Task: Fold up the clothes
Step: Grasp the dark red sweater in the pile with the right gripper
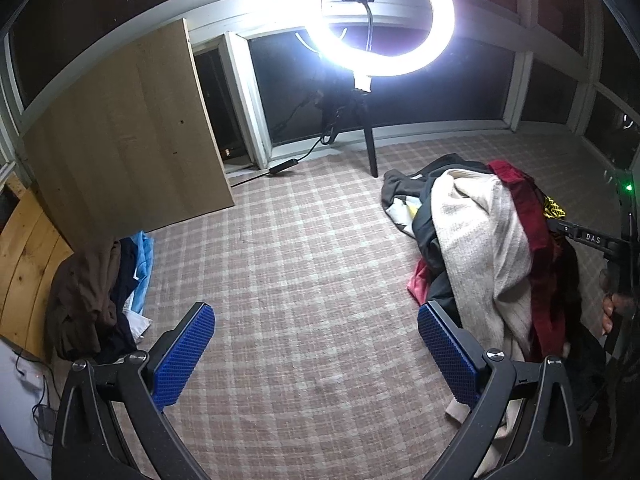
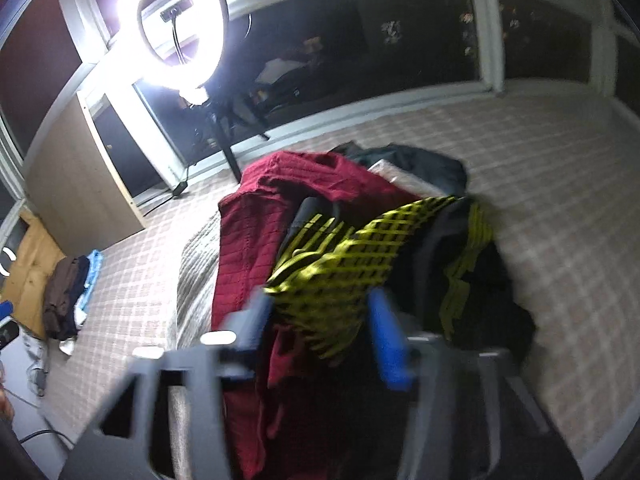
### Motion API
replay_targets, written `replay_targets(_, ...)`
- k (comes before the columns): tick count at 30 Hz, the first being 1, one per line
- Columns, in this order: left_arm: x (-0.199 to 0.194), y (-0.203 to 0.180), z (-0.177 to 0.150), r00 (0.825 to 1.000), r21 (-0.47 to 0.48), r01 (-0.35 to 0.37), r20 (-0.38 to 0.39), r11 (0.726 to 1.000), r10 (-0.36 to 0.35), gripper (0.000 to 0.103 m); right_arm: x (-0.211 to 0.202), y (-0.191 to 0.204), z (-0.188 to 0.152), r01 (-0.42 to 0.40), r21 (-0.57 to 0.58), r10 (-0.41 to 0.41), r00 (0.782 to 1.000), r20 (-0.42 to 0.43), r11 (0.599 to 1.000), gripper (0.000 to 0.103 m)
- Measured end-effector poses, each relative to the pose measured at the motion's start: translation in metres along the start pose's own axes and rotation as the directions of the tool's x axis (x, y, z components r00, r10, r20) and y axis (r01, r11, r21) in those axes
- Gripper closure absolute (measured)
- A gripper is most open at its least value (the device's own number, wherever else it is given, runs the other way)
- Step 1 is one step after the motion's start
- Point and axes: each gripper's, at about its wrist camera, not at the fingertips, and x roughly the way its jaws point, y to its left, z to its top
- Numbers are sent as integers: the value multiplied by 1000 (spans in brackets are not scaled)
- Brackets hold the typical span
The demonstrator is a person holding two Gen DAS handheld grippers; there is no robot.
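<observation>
A heap of unfolded clothes lies on the checked bed cover: a cream knit (image 1: 480,248), a maroon garment (image 1: 532,216) (image 2: 260,232), dark pieces, and a yellow-and-black checked garment (image 2: 340,272) on top. My left gripper (image 1: 316,352) hovers open over bare cover left of the heap, with nothing between its blue pads (image 1: 188,356). My right gripper (image 2: 320,328) is over the heap, blurred. The checked garment fills the gap between its blue fingers (image 2: 388,340), and their grip is unclear. The right gripper's body (image 1: 592,238) and a hand (image 1: 612,312) show at the left wrist view's right edge.
A stack of brown, navy and light blue clothes (image 1: 96,292) (image 2: 68,292) sits at the cover's left edge beside a wooden panel (image 1: 120,136). A lit ring light (image 1: 380,16) on a tripod stands at the far side by the windows, its cable (image 1: 280,168) trailing on the cover.
</observation>
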Motion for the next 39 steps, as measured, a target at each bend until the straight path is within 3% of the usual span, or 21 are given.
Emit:
replay_targets(3,4,-3,5,1000,4,-7,-6,1000,7,1,2,-12,3,-40,40,39,999,6,998,93)
replay_targets(6,9,-7,10,1000,21,-6,-10,1000,6,1,-14,-22,6,-52,64,48,997,57,997,97)
replay_targets(11,15,-9,15,1000,43,6,-16,999,-5,1,-57,-51,25,30,128,-50,987,154,991,98)
replay_targets(13,15,-8,15,1000,46,15,-13,999,-15,1,-62,-59,35,113,118,-128,983,132,987,98)
replay_targets(14,16,-9,16,1000,51,18,-14,999,-17,1,-61,-60,37,133,108,-145,984,104,985,95)
replay_targets(16,18,-9,16,1000,59,24,-15,998,-23,1,-63,-61,34,184,109,-192,979,68,977,75)
replay_targets(17,19,-9,16,1000,64,26,-16,998,-25,1,-68,-58,30,195,108,-204,976,71,975,55)
replay_targets(18,20,-9,16,999,63,31,-19,998,-30,1,-72,-53,25,198,104,-206,975,77,975,45)
replay_targets(23,25,-12,16,998,66,49,-28,997,-47,1,-63,-6,12,123,13,-124,988,87,992,42)
replay_targets(24,24,-13,15,998,70,50,-27,996,-48,1,-59,2,12,114,-6,-113,990,82,993,38)
replay_targets(34,17,10,1,999,41,21,-33,999,-20,1,-18,86,5,14,-192,-11,1000,19,981,37)
replay_targets(39,17,26,-9,999,10,9,-43,1000,-9,1,19,67,-9,69,-149,-82,993,-85,986,37)
